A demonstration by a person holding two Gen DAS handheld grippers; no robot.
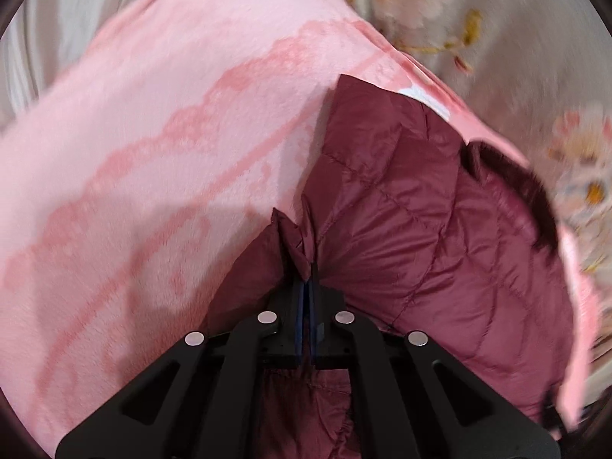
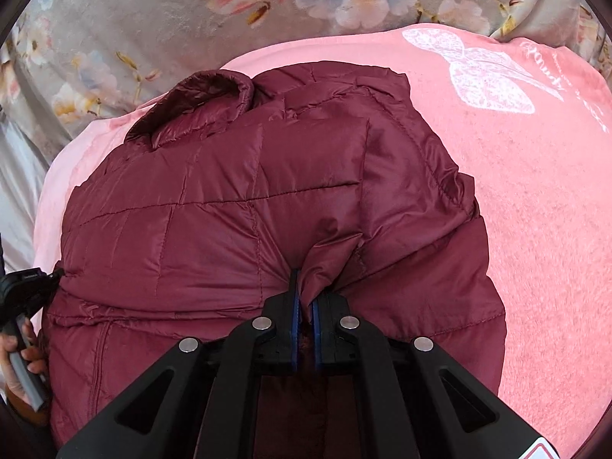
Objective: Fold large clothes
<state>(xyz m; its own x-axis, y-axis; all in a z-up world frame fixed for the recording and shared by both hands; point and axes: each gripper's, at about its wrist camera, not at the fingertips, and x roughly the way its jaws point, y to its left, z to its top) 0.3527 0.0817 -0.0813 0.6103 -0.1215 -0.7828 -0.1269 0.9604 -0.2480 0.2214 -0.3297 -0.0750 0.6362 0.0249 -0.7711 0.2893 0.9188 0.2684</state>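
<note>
In the left wrist view the left tool [image 1: 308,275] sits nearest, its two black jaws pressed together with a pinch of dark red fabric bunched up between the blue pads; the fabric belongs to the quilted maroon jacket [image 1: 420,229], which spreads away from the jaws to the right and also hangs below them; creases fan out from the pinch; beyond the jacket and to the left lies the pink blanket [image 1: 153,134], marked with wavy darker pink bands; a dark fuzzy trim shows at the jacket's far right edge; past the blanket's edge the grey floral bedsheet [image 1: 535,38] is blurred.

In the right wrist view the right tool [image 2: 305,298] is likewise closed on a fold of the same jacket [image 2: 229,199], the cloth gathered into a ridge between its narrow jaws; the jacket lies spread on the blanket [image 2: 535,210], its collar [image 2: 199,103] at the far left side; at the left edge a hand [image 2: 23,348] grips a grey handle beside the jacket; farther off, a white butterfly print [image 2: 478,72] sits on the blanket; beyond that the bedsheet [image 2: 153,19] shows large pale flowers.
</note>
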